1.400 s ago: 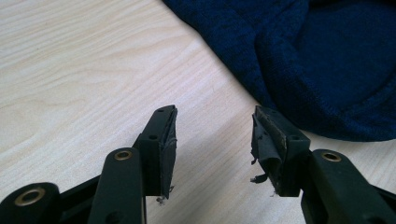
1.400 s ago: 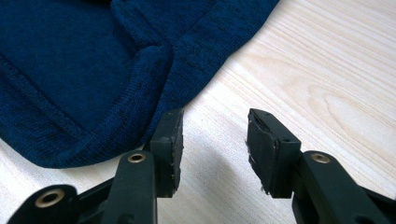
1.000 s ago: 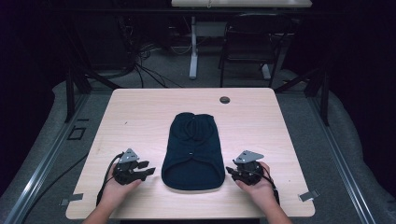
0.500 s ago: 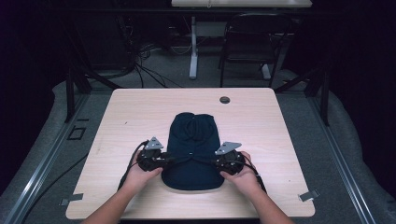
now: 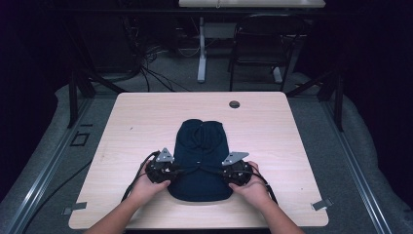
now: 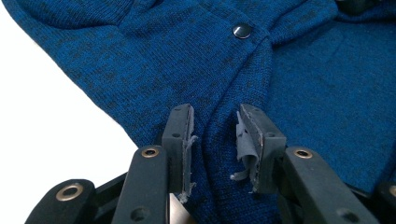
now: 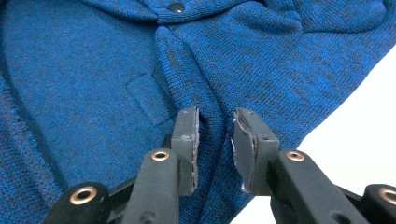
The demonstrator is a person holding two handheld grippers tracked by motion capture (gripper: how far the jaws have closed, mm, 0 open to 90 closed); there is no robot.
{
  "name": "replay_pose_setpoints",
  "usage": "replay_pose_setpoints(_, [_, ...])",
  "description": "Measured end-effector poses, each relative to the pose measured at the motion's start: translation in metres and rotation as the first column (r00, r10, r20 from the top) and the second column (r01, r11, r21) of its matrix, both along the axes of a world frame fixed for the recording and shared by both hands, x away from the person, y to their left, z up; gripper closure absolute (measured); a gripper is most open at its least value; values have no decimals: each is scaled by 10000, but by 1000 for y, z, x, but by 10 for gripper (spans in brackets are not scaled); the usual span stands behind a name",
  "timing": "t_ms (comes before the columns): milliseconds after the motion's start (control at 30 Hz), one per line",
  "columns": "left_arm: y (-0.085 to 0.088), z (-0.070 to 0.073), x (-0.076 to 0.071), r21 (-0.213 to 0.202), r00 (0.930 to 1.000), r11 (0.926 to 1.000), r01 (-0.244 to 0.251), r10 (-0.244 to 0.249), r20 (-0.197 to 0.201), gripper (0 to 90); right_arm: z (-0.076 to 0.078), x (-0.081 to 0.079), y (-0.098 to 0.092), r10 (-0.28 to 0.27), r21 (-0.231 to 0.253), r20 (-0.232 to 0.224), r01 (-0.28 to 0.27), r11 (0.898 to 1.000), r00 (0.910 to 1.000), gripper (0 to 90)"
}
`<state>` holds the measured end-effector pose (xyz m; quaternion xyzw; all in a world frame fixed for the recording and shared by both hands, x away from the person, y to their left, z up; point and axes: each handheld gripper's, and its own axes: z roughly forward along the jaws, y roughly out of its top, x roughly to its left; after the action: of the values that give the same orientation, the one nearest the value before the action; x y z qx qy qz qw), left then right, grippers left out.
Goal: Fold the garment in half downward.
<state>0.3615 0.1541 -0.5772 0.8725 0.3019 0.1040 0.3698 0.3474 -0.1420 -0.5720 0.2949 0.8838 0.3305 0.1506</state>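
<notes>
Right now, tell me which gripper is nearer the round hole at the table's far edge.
Right. The right gripper sits almost straight below the hole; the left gripper sits farther to the side.

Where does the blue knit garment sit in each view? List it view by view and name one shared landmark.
High view: the blue knit garment lies near-centre on the table, between the left tongs and right tongs.
Left gripper view: it covers the upper and right parts.
Right gripper view: it covers the left and centre.
Shared landmark: the dark snap button in both gripper views.
</notes>
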Motion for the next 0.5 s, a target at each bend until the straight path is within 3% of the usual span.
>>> replay_pose_setpoints(233, [3,0,-13,25,10000,10000,29,-29,-2,651,0,-13,3,266,-113,94,-265,9996,9996,701])
replay_pose_setpoints(500, [6,1,-29,99,9999,10000,8,-7,-129,654,2,-31,8,606,-172,-119,-608,9980,9981,713])
